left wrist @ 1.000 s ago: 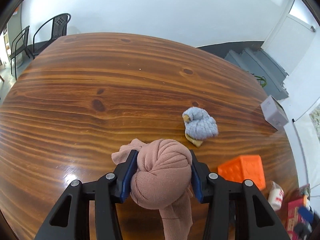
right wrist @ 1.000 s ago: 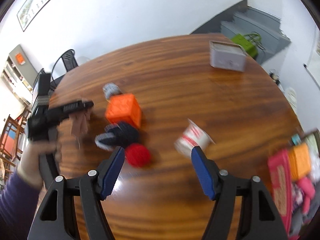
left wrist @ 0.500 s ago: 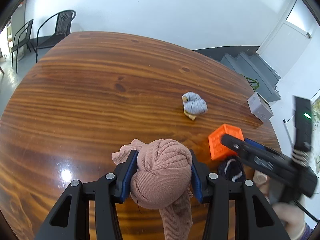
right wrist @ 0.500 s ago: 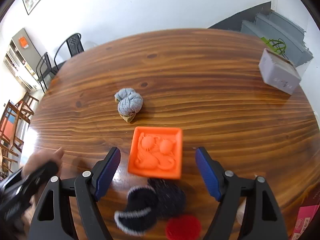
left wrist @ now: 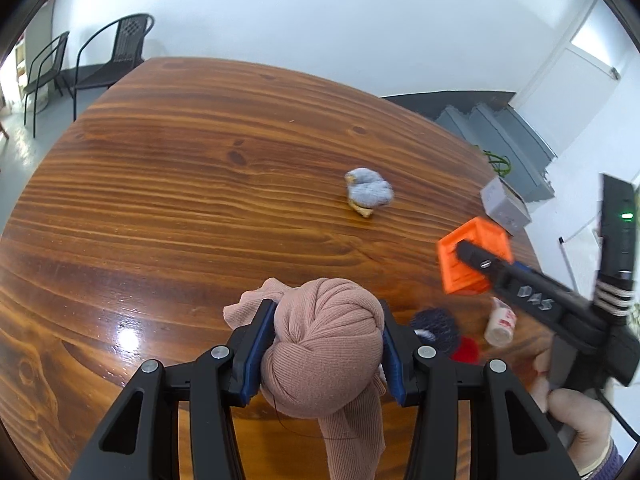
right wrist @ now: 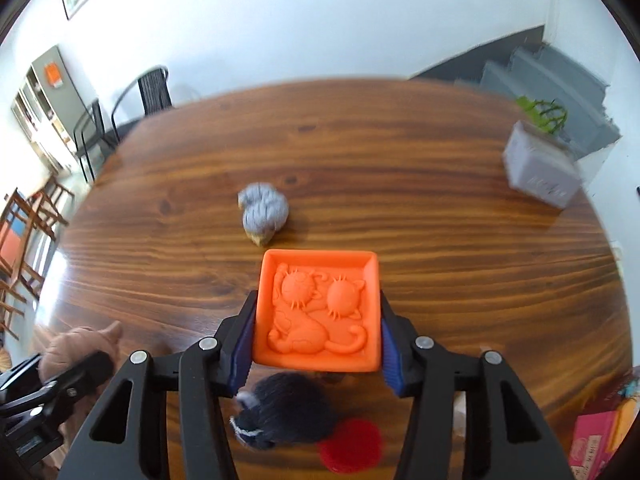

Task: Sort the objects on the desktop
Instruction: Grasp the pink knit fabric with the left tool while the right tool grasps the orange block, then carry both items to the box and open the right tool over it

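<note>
Now that the right claw (right wrist: 316, 344) has just been closing, its blue pads press on both sides of the orange block (right wrist: 318, 312) with two cats on its face. A moment ago the pads stood wide, with the block between them but not touched. So the block is now caught and looks ready to be carried to its pile. In the left wrist view it seems to sit a bit above the desk (left wrist: 200, 200), though I cannot be sure.

The left claw (left wrist: 324, 348) is partly closed and squeezes the pink rolled sock (left wrist: 324, 344), same as before. It holds the sock over the near part of the desk, on the left side, well apart from the other things. It has not been put down yet.

Count time. One grey sock ball (right wrist: 264, 212) sits alone in the middle of the desk, just past the orange block. One dark blue sock ball (right wrist: 284, 416) lies right under the right claw, and one red round thing (right wrist: 350, 448) is touching it. One small white cup with red marks (left wrist: 500, 322) lies on its side near them. One grey box (right wrist: 540, 172) sits at the far right edge. Some pink and orange packs (right wrist: 600, 440) are at the near right corner, too cut off to count.

That makes three sock balls, one block, one cup and one box. I think the socks will go together.
</note>
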`<state>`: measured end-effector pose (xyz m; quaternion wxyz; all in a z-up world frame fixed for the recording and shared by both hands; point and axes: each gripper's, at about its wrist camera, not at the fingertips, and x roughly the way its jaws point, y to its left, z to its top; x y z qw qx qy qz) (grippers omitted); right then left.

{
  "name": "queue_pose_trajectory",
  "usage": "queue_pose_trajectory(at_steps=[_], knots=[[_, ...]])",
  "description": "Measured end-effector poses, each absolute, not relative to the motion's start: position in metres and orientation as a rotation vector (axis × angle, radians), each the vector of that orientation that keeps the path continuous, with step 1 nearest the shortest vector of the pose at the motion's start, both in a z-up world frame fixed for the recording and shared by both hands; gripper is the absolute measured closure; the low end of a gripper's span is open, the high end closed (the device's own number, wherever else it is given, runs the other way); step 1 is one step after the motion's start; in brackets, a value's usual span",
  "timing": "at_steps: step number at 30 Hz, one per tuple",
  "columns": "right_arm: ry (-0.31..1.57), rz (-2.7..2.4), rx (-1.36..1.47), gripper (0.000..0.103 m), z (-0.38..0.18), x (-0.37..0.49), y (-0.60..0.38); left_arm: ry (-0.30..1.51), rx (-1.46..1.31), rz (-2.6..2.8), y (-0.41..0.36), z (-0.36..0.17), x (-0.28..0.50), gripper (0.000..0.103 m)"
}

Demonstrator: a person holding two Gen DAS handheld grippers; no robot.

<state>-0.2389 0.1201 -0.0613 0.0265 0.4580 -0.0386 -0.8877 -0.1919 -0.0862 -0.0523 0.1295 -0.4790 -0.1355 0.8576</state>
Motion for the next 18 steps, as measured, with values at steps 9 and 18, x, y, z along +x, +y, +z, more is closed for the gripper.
queue_pose_trajectory(at_steps=[9,18], knots=[[-0.352,-2.903,1.293,0.047,-0.008,-0.145,0.224,-0.296,-1.331,2.411,-0.029,-0.023,-0.159,0.053],[-0.457,-3.163,1.394,0.047,0.002,-0.037,0.378,-0.241,-1.31,2.295,0.05,-0.008,-0.116,0.053]])
